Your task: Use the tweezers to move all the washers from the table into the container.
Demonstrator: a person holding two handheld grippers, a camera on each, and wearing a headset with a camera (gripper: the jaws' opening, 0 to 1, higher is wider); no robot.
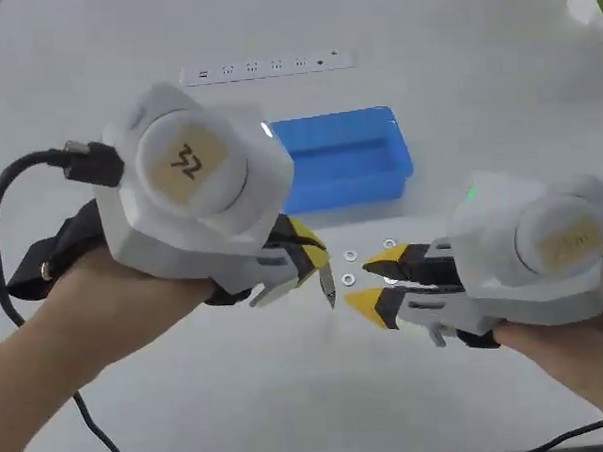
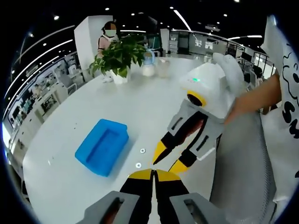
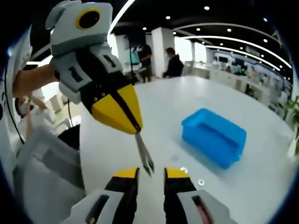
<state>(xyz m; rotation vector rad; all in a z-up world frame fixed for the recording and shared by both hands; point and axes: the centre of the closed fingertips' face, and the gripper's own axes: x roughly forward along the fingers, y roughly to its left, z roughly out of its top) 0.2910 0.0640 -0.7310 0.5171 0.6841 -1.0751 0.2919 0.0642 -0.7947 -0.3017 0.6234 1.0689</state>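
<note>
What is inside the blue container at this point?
The blue container floor that shows is bare, with nothing on it. The left gripper body covers its left end in the head view. The washers lie outside it, on the table.

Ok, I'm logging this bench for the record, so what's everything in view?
table: one, white
container: one, blue, on the table
washers: at least three, silvery, on the table in front of the container
tweezers: one, metal, gripped by the left gripper, tips down
power strip: one, white, beyond the container
plant: one, green, far side of the table
cable: one, black, from the left gripper
left gripper: white, yellow-black jaws shut on the tweezers
right gripper: same colours, jaws open, empty, by the washers
hands: two, one holding each gripper
</note>
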